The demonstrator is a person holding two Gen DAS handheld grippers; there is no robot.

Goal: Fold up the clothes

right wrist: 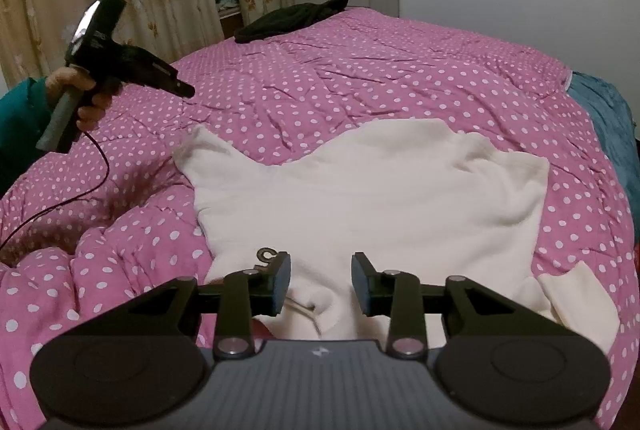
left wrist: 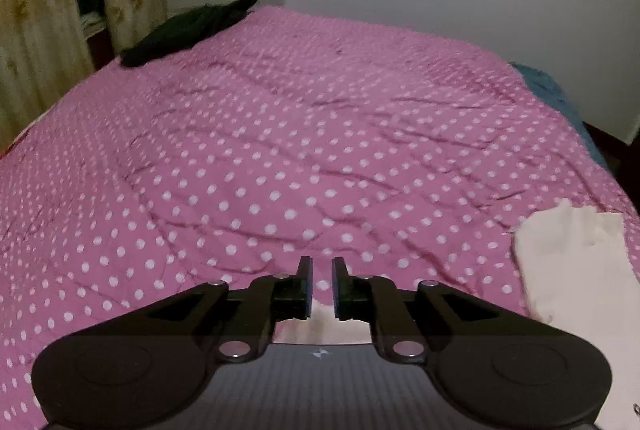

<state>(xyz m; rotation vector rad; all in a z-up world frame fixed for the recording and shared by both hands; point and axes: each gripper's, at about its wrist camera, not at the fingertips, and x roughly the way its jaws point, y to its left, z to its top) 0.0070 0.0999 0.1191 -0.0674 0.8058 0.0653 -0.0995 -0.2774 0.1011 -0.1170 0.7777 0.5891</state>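
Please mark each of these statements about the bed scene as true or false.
1. The white garment lies on the pink dotted bedspread. True.
2. The left gripper grips the white garment. False: its jaws stand slightly apart over the bedspread, with nothing between them.
3. A dark garment lies at the bed's far corner. True.
4. The right gripper is shut. False: its jaws are open, above the white garment.
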